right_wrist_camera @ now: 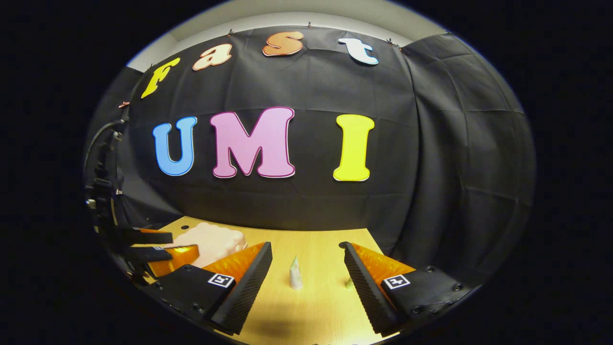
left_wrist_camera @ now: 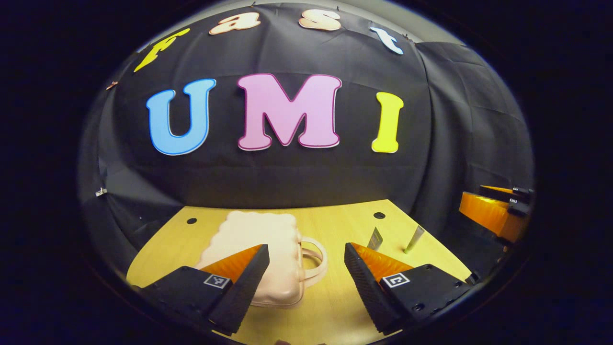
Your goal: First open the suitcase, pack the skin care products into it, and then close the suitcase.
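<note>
A light wooden counter sits in front of a black cloth wall. The counter has small round holes near its back edge. Above the cloth, a strip of pale wall shows.

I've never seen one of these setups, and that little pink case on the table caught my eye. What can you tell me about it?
The suitcase is small and pale pink, with a smooth, slightly glossy shell and a scalloped, wavy outline. A looped carry handle of the same pink sticks out from one side. It lies flat on the wooden table, lid closed. The left hand-held gripper hovers open before it; whether a finger touches it is unclear. Two skin care tubes stand apart on the handle's side.
</note>
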A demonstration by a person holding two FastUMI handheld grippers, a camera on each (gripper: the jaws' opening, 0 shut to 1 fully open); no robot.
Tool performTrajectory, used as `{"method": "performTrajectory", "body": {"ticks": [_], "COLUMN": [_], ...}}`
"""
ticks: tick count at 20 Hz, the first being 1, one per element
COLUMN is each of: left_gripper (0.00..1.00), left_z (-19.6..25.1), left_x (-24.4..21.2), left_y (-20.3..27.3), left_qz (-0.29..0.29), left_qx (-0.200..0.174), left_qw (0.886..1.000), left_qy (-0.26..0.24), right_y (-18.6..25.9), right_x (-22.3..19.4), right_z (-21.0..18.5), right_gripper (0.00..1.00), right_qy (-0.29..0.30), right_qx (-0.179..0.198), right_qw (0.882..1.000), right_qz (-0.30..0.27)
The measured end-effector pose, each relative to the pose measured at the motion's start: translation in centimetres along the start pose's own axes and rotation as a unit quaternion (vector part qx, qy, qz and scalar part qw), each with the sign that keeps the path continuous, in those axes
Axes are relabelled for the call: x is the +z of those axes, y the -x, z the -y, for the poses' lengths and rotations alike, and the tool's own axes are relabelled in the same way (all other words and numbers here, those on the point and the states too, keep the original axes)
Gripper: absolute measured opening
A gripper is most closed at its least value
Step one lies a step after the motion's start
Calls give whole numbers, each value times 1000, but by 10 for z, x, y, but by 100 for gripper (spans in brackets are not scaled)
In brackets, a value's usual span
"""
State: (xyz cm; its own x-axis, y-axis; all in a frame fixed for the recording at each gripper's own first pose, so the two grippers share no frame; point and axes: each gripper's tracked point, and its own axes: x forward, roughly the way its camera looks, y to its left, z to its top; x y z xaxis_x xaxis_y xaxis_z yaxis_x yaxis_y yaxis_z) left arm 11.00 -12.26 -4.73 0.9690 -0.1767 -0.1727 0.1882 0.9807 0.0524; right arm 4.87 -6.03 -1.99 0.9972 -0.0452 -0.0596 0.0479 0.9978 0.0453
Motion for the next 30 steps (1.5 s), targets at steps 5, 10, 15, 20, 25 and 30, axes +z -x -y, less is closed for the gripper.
{"method": "performTrajectory", "body": {"ticks": [5,10,15,20,25,30], "left_gripper": [99,94,77,43,17,14], "left_z": [31,37,32,21,28,-1], "left_x": [-42,-97,-124,-146,-107,-10], "left_y": [-91,-161,-192,-207,-200,-155], "left_qz": [-74,-160,-200,-236,-207,-135], "left_qx": [-14,-7,23,63,28,11], "left_qw": [997,987,979,969,977,988], "left_qy": [-14,-4,-22,-17,30,68], "right_y": [-21,-33,-38,-48,-56,-63], "right_x": [-34,-66,-87,-96,-94,-84], "right_z": [23,30,37,44,37,24], "right_gripper": [96,96,97,96,96,97], "right_qy": [12,4,0,-7,-5,-5], "right_qx": [15,28,32,37,50,55], "right_qw": [999,998,995,994,993,994], "right_qz": [-29,-63,-90,-104,-105,-95]}}
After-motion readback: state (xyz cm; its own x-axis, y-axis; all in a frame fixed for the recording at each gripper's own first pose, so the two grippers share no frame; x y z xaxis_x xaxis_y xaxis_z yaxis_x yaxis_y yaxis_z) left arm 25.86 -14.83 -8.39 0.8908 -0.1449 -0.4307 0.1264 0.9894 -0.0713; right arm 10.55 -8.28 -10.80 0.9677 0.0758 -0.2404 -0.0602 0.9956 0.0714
